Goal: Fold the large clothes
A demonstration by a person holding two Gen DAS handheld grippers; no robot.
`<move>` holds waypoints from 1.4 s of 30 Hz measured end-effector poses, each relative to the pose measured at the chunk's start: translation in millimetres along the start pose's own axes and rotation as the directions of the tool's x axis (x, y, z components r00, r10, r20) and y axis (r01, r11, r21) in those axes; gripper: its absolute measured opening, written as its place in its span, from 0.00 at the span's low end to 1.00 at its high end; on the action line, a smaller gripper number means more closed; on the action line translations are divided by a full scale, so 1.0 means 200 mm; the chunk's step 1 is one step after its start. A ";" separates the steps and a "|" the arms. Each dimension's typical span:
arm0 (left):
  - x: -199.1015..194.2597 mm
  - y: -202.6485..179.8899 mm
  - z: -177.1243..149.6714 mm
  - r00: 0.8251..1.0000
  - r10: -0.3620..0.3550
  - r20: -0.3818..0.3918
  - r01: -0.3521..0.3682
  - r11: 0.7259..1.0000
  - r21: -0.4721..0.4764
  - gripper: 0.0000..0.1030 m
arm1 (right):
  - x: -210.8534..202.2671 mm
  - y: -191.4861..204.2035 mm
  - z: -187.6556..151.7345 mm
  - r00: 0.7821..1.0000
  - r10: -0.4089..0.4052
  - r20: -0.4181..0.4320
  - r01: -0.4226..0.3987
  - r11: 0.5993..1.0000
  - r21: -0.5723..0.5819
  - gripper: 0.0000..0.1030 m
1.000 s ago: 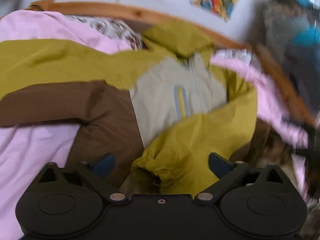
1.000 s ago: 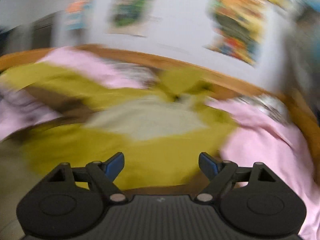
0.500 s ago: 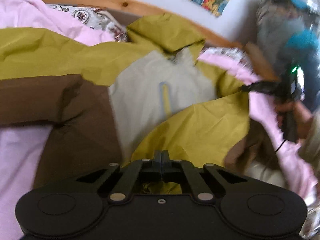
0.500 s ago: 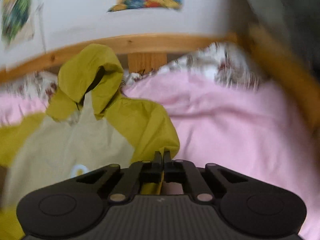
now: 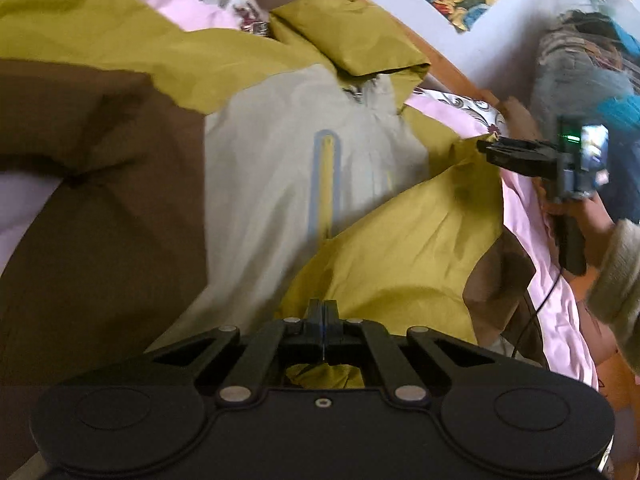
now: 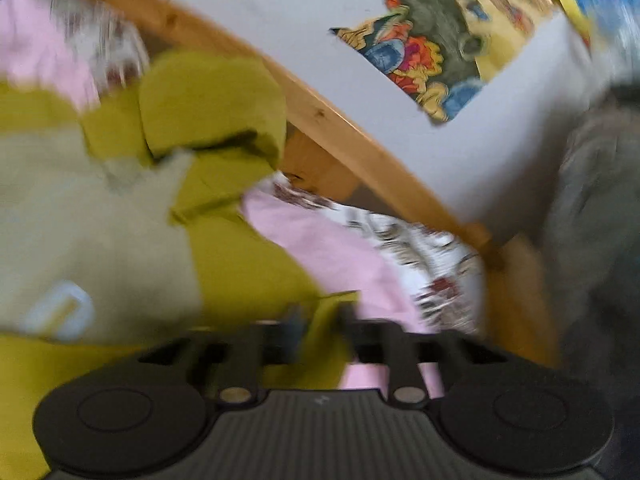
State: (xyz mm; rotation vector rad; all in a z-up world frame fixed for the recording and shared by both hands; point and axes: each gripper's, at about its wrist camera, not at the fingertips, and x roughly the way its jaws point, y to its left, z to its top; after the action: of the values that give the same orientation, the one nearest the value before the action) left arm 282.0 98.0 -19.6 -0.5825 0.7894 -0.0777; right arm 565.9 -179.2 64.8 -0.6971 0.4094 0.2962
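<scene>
A large jacket [image 5: 280, 168] in olive, beige and brown lies spread on the pink bed sheet [image 5: 532, 240]; its hood [image 5: 352, 36] points at the wooden bed frame. My left gripper [image 5: 324, 320] is shut on the olive sleeve [image 5: 400, 256], which is folded across the beige chest. In the left wrist view a hand holds my right gripper [image 5: 486, 148] at the jacket's right shoulder edge. The right wrist view is blurred. There the right gripper [image 6: 320, 318] has its jaws opening, with olive cloth [image 6: 324, 332] standing between the parted fingers.
A wooden bed frame [image 6: 360, 144] curves along the far side, under a white wall with colourful posters [image 6: 432, 52]. A patterned pillow [image 6: 420, 260] lies by the frame. A person's sleeve [image 5: 616, 276] is at the right edge.
The left gripper closed on the olive sleeve cuff and sank slightly. The right gripper swung right to the shoulder, shut on the olive edge, and its fingers have now parted.
</scene>
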 end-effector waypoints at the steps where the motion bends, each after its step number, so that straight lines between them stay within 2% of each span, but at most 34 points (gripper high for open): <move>1: 0.00 0.01 0.00 1.000 0.003 -0.003 -0.003 1.000 -0.004 0.00 | -0.03 -0.05 -0.01 0.999 0.037 0.027 -0.039 0.997 0.067 0.76; 5: 0.01 0.02 0.02 0.999 0.034 -0.009 -0.034 0.999 0.005 0.00 | -0.10 -0.24 -0.10 0.992 0.110 0.063 -0.121 0.971 0.206 0.85; 10: -0.01 0.04 0.01 0.999 0.043 -0.013 -0.043 0.999 -0.010 0.00 | 0.04 -0.35 -0.24 0.977 0.213 0.016 -0.206 0.925 0.319 0.78; 12: -0.01 0.04 -0.01 0.998 0.055 -0.011 -0.055 0.998 -0.007 0.00 | 0.15 -0.36 -0.27 0.967 0.255 0.016 -0.241 0.891 0.385 0.69; 13: -0.02 0.03 -0.01 0.998 0.062 -0.008 -0.062 0.998 -0.005 0.00 | 0.20 -0.35 -0.28 0.965 0.263 0.006 -0.243 0.882 0.403 0.60; 15: -0.02 0.03 -0.01 0.998 0.069 0.000 -0.069 0.998 -0.001 0.00 | 0.28 -0.31 -0.28 0.962 0.274 -0.009 -0.245 0.874 0.421 0.32; 16: -0.02 0.02 -0.01 0.998 0.069 0.002 -0.069 0.998 0.003 0.00 | 0.29 -0.30 -0.28 0.968 0.252 -0.003 -0.228 0.882 0.413 0.01; 18: -0.02 0.00 -0.01 0.997 0.079 0.001 -0.079 0.997 0.025 0.00 | 0.29 -0.27 -0.26 0.982 0.188 0.002 -0.174 0.905 0.388 0.02; 20: 0.01 -0.01 -0.03 0.996 0.092 -0.014 -0.091 0.994 0.054 0.00 | 0.31 -0.27 -0.26 0.991 0.136 -0.002 -0.125 0.913 0.389 0.01; 21: 0.03 -0.01 -0.04 0.995 0.100 -0.029 -0.098 0.993 0.067 0.00 | 0.34 -0.30 -0.27 0.994 0.107 -0.030 -0.085 0.907 0.412 0.01; 24: 0.05 0.00 -0.06 0.993 0.102 -0.053 -0.099 0.994 0.054 0.00 | 0.36 -0.43 -0.33 0.991 0.129 -0.018 -0.098 0.833 0.545 0.01; 25: 0.04 0.00 -0.05 0.994 0.096 -0.047 -0.094 0.994 0.054 0.00 | 0.33 -0.45 -0.34 0.991 0.136 0.001 -0.115 0.832 0.542 0.07; 26: 0.03 0.00 -0.05 0.995 0.088 -0.041 -0.086 0.995 0.054 0.00 | 0.30 -0.45 -0.34 0.988 0.154 0.016 -0.140 0.844 0.518 0.31; 27: 0.02 0.01 -0.05 0.996 0.081 -0.038 -0.079 0.995 0.052 0.00 | 0.26 -0.45 -0.35 0.981 0.192 0.034 -0.185 0.857 0.481 0.48; 28: 0.02 0.02 -0.06 0.996 0.079 -0.042 -0.076 0.996 0.049 0.00 | 0.22 -0.45 -0.34 0.974 0.221 0.051 -0.220 0.868 0.446 0.69; 31: 0.02 0.03 -0.06 0.997 0.068 -0.045 -0.067 0.997 0.029 0.00 | 0.14 -0.40 -0.29 0.971 0.232 0.058 -0.238 0.909 0.342 0.74; 34: 0.01 0.03 -0.06 0.997 0.070 -0.040 -0.069 0.997 0.033 0.01 | 0.16 -0.36 -0.20 0.968 0.240 0.072 -0.250 0.901 0.354 0.76; 35: 0.01 0.02 -0.07 0.996 0.080 -0.036 -0.078 0.996 0.045 0.01 | 0.19 -0.33 -0.17 0.974 0.218 0.063 -0.226 0.915 0.333 0.75; 37: 0.00 -0.01 -0.08 0.995 0.099 -0.027 -0.096 0.992 0.081 0.00 | 0.31 -0.23 -0.11 0.991 0.133 -0.026 -0.123 0.961 0.247 0.72; 38: -0.01 -0.01 -0.09 0.994 0.104 -0.025 -0.101 0.991 0.091 0.00 | 0.36 -0.20 -0.10 0.992 0.117 -0.048 -0.104 0.970 0.220 0.74; 40: -0.01 -0.01 -0.10 0.994 0.107 -0.031 -0.104 0.991 0.090 0.01 | 0.40 -0.16 -0.10 0.993 0.098 -0.067 -0.082 0.976 0.203 0.76; 42: -0.01 0.00 -0.09 0.994 0.104 -0.046 -0.101 0.993 0.069 0.01 | 0.34 -0.17 -0.12 0.994 0.097 -0.043 -0.085 0.971 0.224 0.79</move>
State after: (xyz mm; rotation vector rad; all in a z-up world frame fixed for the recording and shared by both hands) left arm 268.1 90.2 -29.9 -0.4776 0.8604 -0.0242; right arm 633.3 -211.5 35.4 -0.4685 0.5182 0.3135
